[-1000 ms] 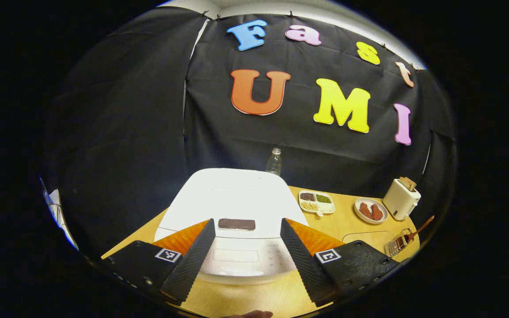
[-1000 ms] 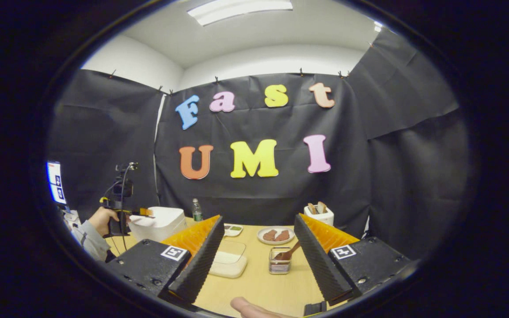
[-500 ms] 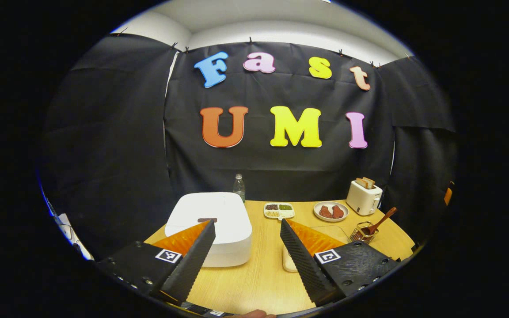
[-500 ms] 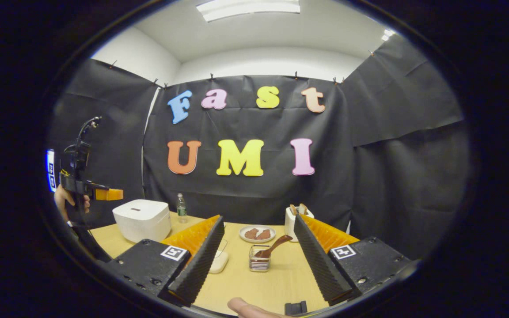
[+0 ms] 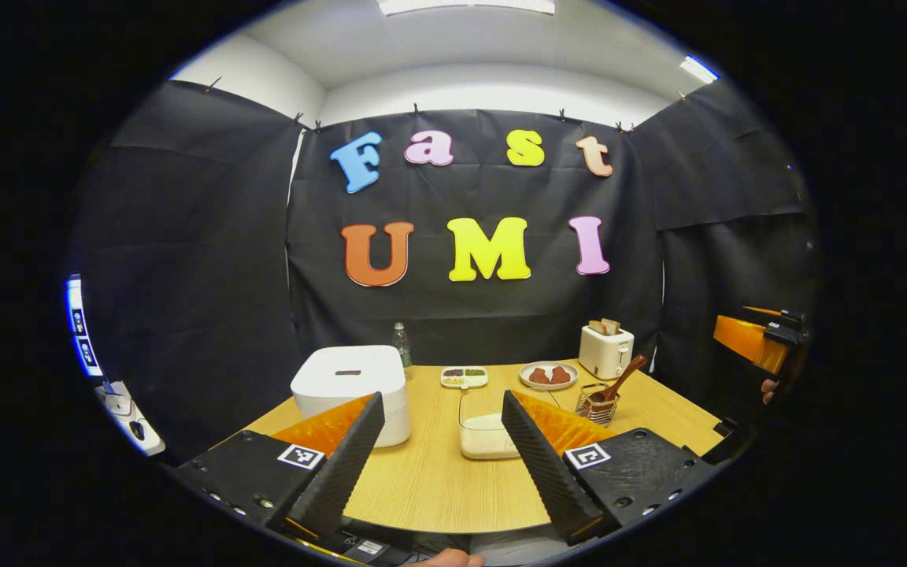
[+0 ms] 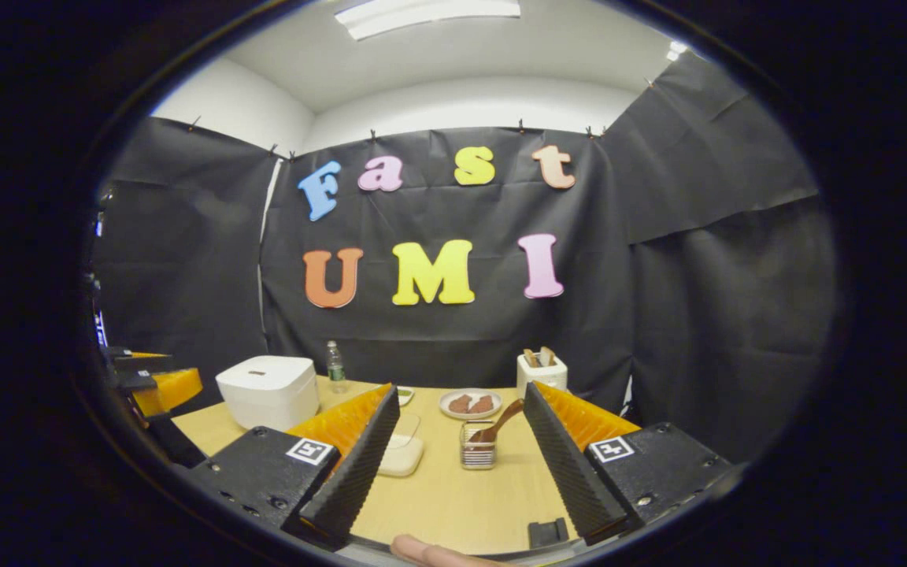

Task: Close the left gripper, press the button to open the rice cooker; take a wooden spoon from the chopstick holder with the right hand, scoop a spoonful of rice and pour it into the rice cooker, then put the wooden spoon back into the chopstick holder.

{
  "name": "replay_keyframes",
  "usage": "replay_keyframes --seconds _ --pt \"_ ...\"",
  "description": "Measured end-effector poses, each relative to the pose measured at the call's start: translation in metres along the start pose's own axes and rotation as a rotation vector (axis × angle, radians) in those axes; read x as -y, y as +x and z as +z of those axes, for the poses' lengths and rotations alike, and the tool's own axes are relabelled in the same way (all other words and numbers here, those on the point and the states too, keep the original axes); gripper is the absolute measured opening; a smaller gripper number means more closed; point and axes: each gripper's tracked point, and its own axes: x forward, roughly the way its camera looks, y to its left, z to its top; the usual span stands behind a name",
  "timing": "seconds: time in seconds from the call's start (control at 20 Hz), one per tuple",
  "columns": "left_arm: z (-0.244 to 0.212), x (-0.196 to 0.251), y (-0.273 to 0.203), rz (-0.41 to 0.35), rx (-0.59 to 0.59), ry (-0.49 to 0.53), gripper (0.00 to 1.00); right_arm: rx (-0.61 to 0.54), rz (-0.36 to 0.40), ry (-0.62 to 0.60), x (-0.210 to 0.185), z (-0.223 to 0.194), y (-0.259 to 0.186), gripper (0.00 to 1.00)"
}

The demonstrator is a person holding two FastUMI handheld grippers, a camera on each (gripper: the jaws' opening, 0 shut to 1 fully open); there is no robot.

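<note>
Right, we're hanging back from the wooden table [image 5: 438,480] with both tools spread wide and holding nothing. Our left gripper [image 5: 442,457] has its ridged, wedge-shaped fingers released, so pressing as it stands risks straddling the button rather than pushing it; it must clench first. Ahead and to its left sits the rice cooker [image 5: 351,386], a smooth white rounded box with its lid down and a small dark slot on top. If we come down off-centre on that glossy lid, we'd judge the tip could skid or shove the whole cooker. Just ahead of the fingers lies a shallow clear container of rice [image 5: 487,433], light-looking and easy to knock. Our right gripper [image 6: 461,453] is equally released; between its fingers stands the wire chopstick holder [image 6: 477,454] with the wooden spoon [image 6: 501,421] leaning out. A slanted pull could tip that open mesh basket.
</note>
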Motion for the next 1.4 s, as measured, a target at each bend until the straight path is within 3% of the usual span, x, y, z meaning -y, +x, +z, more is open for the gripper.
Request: replay_keyframes --seconds 0.4,0.45,0.55,0.7,0.85,0.9,1.1,1.15,1.3,1.4 --pt "-0.012 0.027 -0.025 -0.038 0.043 0.006 0.96 -0.01 0.038 -0.013 -0.012 -0.014 -0.001 1.0" --pt "-0.004 0.029 -0.031 -0.046 0.042 -0.006 0.96 -0.007 0.031 -0.019 -0.01 -0.013 -0.002 0.96" --pt "-0.004 0.027 -0.029 -0.044 0.049 -0.023 0.96 0.013 0.017 -0.037 -0.007 -0.009 -0.003 1.0" --pt "-0.012 0.027 -0.027 -0.067 0.034 -0.051 0.95 0.01 0.014 -0.051 -0.008 -0.011 -0.007 0.96" --pt "-0.006 0.009 -0.027 -0.031 0.041 -0.066 0.96 0.018 0.015 -0.053 -0.008 -0.01 -0.011 0.96" --pt "-0.004 0.005 -0.027 -0.02 0.047 -0.062 0.96 0.014 0.016 -0.051 -0.007 -0.011 -0.01 1.0" --pt "0.0 -0.002 -0.03 0.011 0.074 -0.051 0.94 -0.006 0.001 -0.044 0.0 -0.02 -0.008 0.96" --pt "-0.001 -0.001 -0.03 0.013 0.076 -0.054 0.94 -0.004 -0.001 -0.049 -0.001 -0.021 -0.006 1.0" --pt "-0.003 0.004 -0.03 -0.008 0.072 -0.071 0.94 0.01 0.006 -0.064 -0.003 -0.019 -0.005 0.96" --pt "-0.001 0.008 -0.031 -0.037 0.077 -0.069 0.94 0.009 0.016 -0.065 -0.007 -0.019 -0.007 1.0"
